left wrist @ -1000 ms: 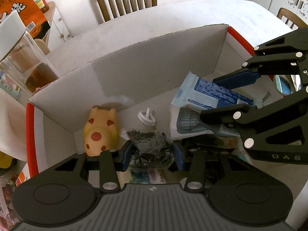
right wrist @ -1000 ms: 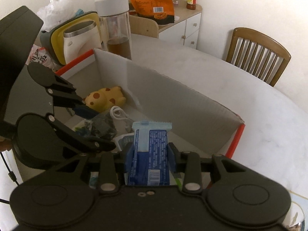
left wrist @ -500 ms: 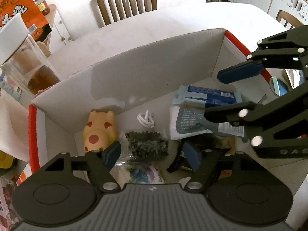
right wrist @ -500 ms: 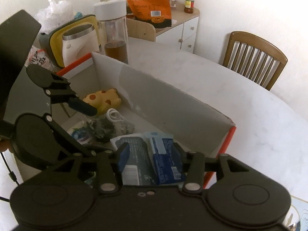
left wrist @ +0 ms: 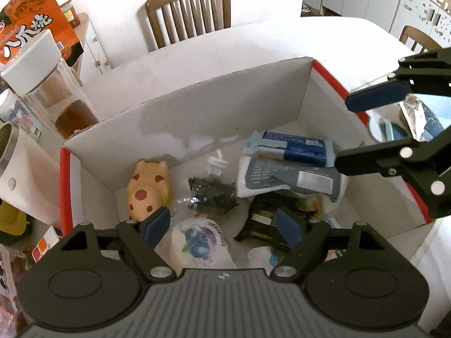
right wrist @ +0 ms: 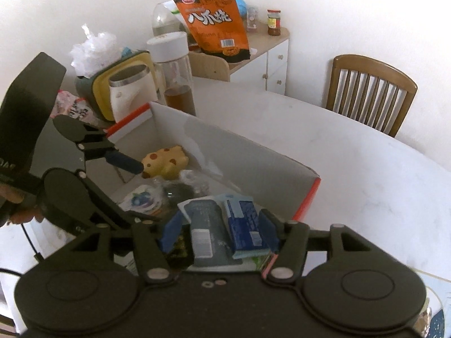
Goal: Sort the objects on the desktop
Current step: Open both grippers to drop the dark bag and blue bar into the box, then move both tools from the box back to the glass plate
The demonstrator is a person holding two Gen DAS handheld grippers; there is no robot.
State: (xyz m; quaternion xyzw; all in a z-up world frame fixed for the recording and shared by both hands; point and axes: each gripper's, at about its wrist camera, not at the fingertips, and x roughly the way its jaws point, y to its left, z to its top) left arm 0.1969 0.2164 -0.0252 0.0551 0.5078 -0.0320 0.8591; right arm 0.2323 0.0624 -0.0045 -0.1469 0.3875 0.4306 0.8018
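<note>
While my left gripper (left wrist: 222, 226) hangs over the cardboard box (left wrist: 214, 107), its own body hides the box's near wall and the lower half of a white blueberry-printed pouch (left wrist: 197, 242). Its jaws are opening, with nothing pressed between the pads. The dark seaweed packet (left wrist: 214, 194) it clamped a second ago now lies free on the box floor beside the spotted yellow toy (left wrist: 148, 188). A small white object near the back wall is too blurred for me to name.

From the right wrist, my right gripper (right wrist: 218, 232) is also letting go: its jaws are opening, and the blue wafer packet (right wrist: 243, 228) sits between the pads, apparently untouched, resting on a grey pouch (right wrist: 204, 225) inside the box (right wrist: 253, 163). A second ago it stood upright in the grip; now it lies flat. The gripper body covers the packet's near end. At the left edge only fingertips of a hand (right wrist: 17, 214) show.
</note>
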